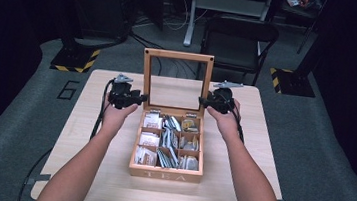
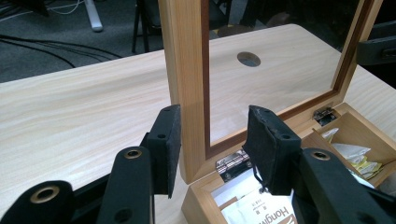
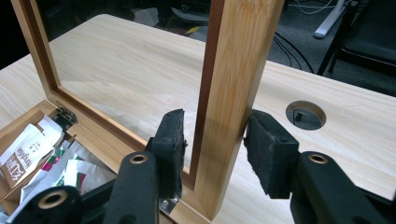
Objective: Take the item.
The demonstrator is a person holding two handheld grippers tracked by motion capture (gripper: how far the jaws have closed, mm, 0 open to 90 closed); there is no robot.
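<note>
**Lid upright, both tools slackening off the frame**

I'm keeping the left tool point(image 2: 212, 144) astride the lid's point(image 1: 178, 56) left post w/ a gap on both sides, so it's gripping nothing. The right tool point(image 3: 215, 151) is straddling the right post, jaws wide, pads clear. The tea box point(image 1: 165, 173) is sitting mid-frame on the table point(image 1: 83, 171), lid standing upright at frame center. Risk, imo: w/ nothing clamping it, the lid is balancing on its hinges point(image 2: 233, 163); any nudge from a pad while I'm pulling away could slam it shut or jolt the box.
</note>
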